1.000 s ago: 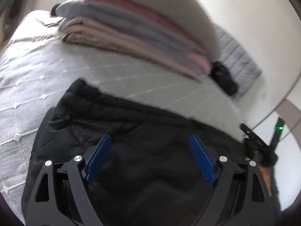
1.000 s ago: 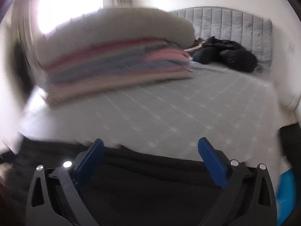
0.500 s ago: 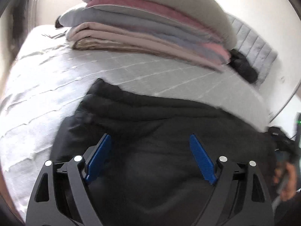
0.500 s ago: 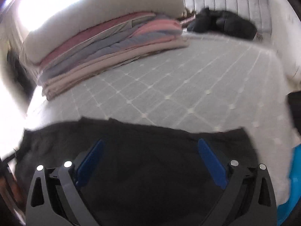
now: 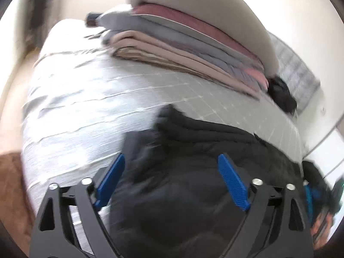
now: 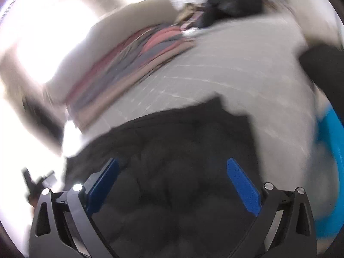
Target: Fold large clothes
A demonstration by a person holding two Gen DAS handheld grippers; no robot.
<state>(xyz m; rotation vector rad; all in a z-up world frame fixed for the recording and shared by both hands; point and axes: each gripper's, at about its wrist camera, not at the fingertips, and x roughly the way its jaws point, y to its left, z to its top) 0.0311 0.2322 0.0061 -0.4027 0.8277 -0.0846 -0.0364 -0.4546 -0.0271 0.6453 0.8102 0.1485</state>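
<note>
L gripper (image 5: 169, 180) jaws apart, just widened, nothing clamped | R gripper (image 6: 172, 185) jaws apart | black jacket (image 5: 193, 172) at bed (image 5: 86, 107) near edge | folded stack (image 5: 193, 49) far side

Matt black quilted jacket (image 5: 193, 172) on grey stitched bedspread (image 5: 86, 107).

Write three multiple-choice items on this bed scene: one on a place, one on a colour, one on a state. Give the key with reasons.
1. Where does the black jacket lie?
A. On the bed, near its edge
B. On top of the stack
C. On the floor

2. What colour are the left claw's pads?
A. Red
B. Blue
C. White

3. How does the right claw stand?
A. Shut on the jacket
B. Shut on nothing
C. Open

Key:
1 A, the jacket is spread on the quilt, apart from the folded stack.
2 B, both pads show blue.
3 C, its pads stand wide apart, pressing on nothing.
</note>
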